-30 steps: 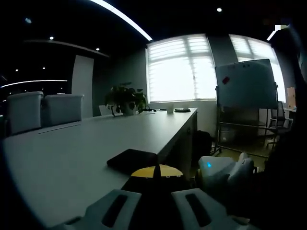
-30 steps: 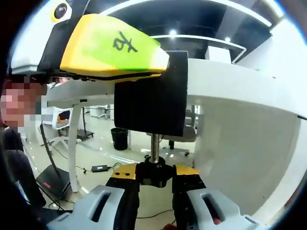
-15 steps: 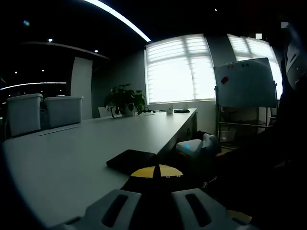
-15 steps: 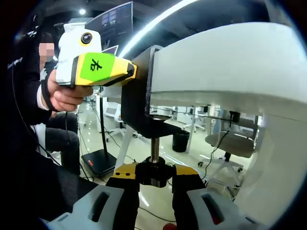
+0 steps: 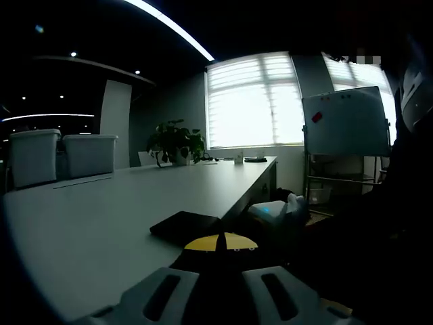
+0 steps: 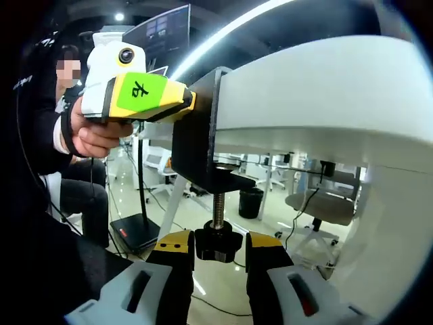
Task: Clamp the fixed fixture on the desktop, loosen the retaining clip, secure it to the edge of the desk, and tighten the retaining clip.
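Note:
A black C-shaped clamp fixture (image 6: 193, 149) straddles the edge of the white desk (image 6: 325, 95). Its top plate (image 5: 186, 225) lies flat on the desk top (image 5: 122, 210). My left gripper (image 5: 220, 244) is shut on the fixture's upper end; in the right gripper view it is the yellow-and-green gripper (image 6: 191, 101) held by a hand. Under the desk a threaded screw (image 6: 218, 206) ends in a black knob (image 6: 218, 245). My right gripper (image 6: 220, 247) brackets that knob, jaws slightly apart with slim gaps either side. The right gripper (image 5: 277, 211) shows below the desk edge.
A potted plant (image 5: 177, 141) and cups stand at the desk's far end, white chair backs (image 5: 61, 157) on the left, a whiteboard (image 5: 345, 122) to the right. Under the desk are a bin (image 6: 252, 202), a chair (image 6: 308, 203) and a person's hand (image 6: 91, 139).
Over the second the right gripper view rolled strongly around the knob. Since half a second ago its jaws have spread a little off the knob. The left gripper has stayed on the fixture.

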{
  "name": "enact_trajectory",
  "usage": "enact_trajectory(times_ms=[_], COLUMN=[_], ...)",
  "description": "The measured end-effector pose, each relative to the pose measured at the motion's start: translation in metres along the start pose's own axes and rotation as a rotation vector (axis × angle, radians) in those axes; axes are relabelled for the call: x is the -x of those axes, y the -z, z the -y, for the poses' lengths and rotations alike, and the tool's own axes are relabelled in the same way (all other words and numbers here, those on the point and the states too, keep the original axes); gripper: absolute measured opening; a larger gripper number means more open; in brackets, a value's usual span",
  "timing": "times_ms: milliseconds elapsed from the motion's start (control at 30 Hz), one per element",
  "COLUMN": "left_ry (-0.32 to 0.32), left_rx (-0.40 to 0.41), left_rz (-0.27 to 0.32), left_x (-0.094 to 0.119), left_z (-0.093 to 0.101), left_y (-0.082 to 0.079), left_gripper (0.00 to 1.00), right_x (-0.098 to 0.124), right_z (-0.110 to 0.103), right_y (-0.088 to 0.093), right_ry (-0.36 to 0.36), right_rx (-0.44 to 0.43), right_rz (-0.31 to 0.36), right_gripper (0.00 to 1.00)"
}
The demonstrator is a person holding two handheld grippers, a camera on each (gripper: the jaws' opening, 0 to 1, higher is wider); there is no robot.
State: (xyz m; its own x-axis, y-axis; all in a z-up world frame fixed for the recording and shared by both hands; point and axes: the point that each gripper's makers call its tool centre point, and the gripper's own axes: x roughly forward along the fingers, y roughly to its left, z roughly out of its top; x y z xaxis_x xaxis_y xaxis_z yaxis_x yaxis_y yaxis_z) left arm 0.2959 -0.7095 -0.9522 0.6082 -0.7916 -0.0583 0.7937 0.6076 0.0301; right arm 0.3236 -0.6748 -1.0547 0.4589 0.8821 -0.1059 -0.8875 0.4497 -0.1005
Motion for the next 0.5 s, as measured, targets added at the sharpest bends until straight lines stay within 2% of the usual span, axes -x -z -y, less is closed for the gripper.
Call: enact_trajectory(times_ms=[33,67,167,200,267,300,367,400,500], left_ry=[0.004,0.009,0.014,0.016,0.027,0.025,0.034,0.036,0.043], left_rx=[0.006,0.013,0.021,0.017,-0.034,-0.015,-0.012,-0.014,-0.014], left_rz=[0.001,0.001,0.0,0.0,0.008,0.008,0.015,0.015,0.016], left_x=[0.0,0.0,0.0,0.0,0.0,0.0,0.0,0.0,0.0], left_z=[-0.001,-0.001,0.0,-0.003,-0.003,-0.003,-0.001,0.0,0.001], left_y=[0.0,0.0,0.0,0.001,0.002,0.003,0.002,0.002,0.002], left_gripper=[0.01,0.01,0.01,0.01,0.01,0.01,0.01,0.01,0.01], right_x=[0.004,0.007,0.013,0.014,0.011,0.007,-0.002,-0.004,-0.007], right_z=[0.005,0.006,0.007,0.006,0.014,0.015,0.014,0.016,0.025], right_y=[0.001,0.003,0.006,0.006,0.01,0.01,0.012,0.009,0.012], right_ry=[0.063,0.089,0.203,0.232,0.345,0.39,0.45,0.486,0.591], right_rx=[-0.016,-0.046,-0.06,-0.056,-0.036,-0.039,-0.076,-0.077,-0.077], right_rz=[-0.004,-0.003,-0.009,-0.005,-0.021,-0.019,-0.021,-0.012,-0.056], right_gripper=[0.28,0.28,0.29,0.3,0.39,0.39,0.32,0.33,0.3])
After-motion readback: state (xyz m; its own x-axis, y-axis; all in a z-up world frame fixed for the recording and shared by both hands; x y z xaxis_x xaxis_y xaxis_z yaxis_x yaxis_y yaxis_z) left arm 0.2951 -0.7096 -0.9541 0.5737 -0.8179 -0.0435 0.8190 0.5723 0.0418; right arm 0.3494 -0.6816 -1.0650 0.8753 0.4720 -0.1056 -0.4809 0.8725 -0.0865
